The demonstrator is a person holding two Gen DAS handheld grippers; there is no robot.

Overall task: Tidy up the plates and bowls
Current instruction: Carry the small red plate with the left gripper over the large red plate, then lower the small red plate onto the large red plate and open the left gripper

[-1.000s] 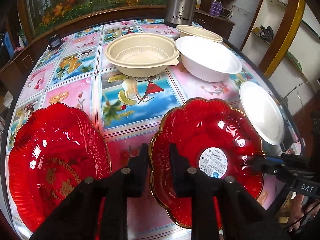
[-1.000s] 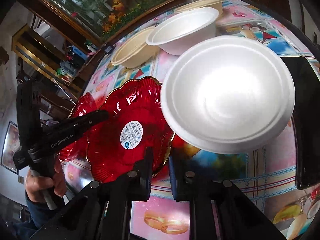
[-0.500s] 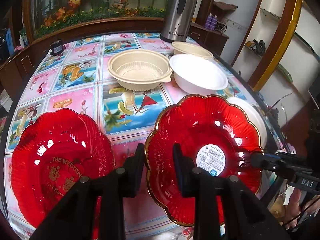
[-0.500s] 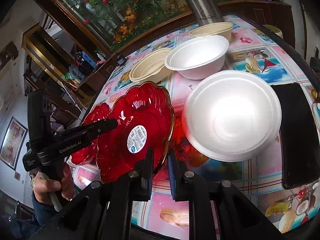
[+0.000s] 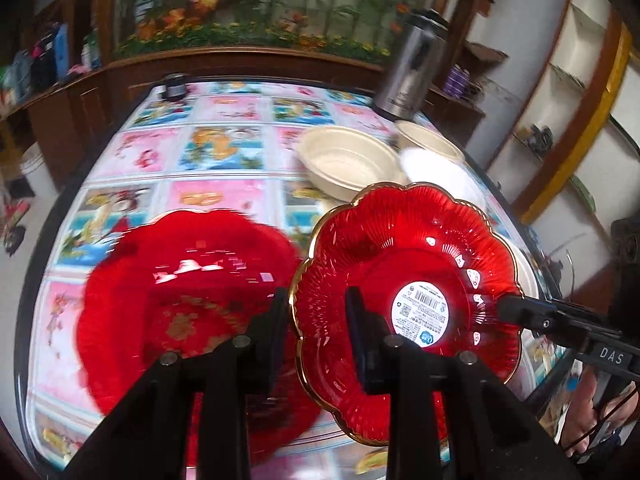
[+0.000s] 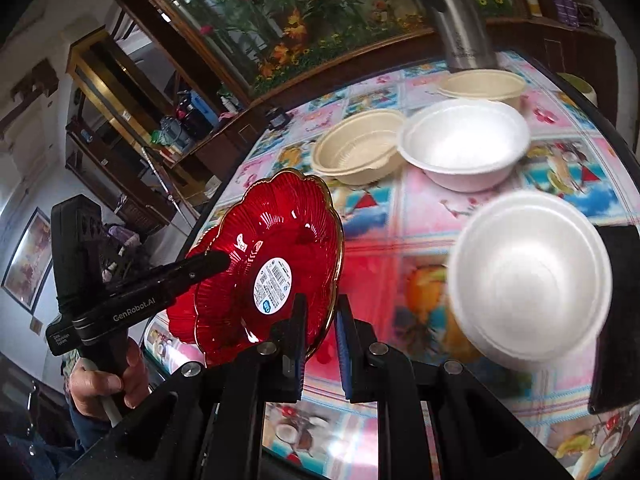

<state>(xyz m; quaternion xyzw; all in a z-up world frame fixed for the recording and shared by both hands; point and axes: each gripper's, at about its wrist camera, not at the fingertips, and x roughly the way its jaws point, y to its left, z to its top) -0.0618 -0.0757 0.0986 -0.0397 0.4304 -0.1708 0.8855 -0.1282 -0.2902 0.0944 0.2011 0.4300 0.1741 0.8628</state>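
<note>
- The red plate (image 5: pixel 404 272) with the gold rim is lifted clear of the table (image 5: pixel 224 160), held tilted between both tools: the left gripper (image 5: pixel 318 336) pinches its near-left rim, and the right gripper (image 6: pixel 320 340) pinches the opposite edge.
- Judged from this, the job is at an early stage: this plate looks to be on its way to the second plate (image 5: pixel 188 292), which lies flat on the table just left of the held one and partly under its edge in the left view. Nothing is stacked yet.
- Still loose, all beyond the held plate: a beige bowl (image 6: pixel 360 152), a white bowl (image 6: pixel 466 146) touching or just beside it, and a smaller beige bowl (image 6: pixel 482 86) further back near the steel flask (image 6: pixel 460 20).
- A white foam bowl (image 6: pixel 528 280) sits alone to the right of the held plate, next to a dark flat object (image 6: pixel 616 320) at the table edge.
- So four bowls remain to be nested, by my reading, and the two plates to be paired.
- Writing: a round white sticker (image 5: pixel 423 314) with a barcode sits at the held plate's centre; its small print is unreadable.
- The left tool's body reads "GenRobot.AI" in the right view; "DAS" shows on the right tool in the left view.
- Gold lettering on the second plate is blurred; the flask's logo is illegible.
</note>
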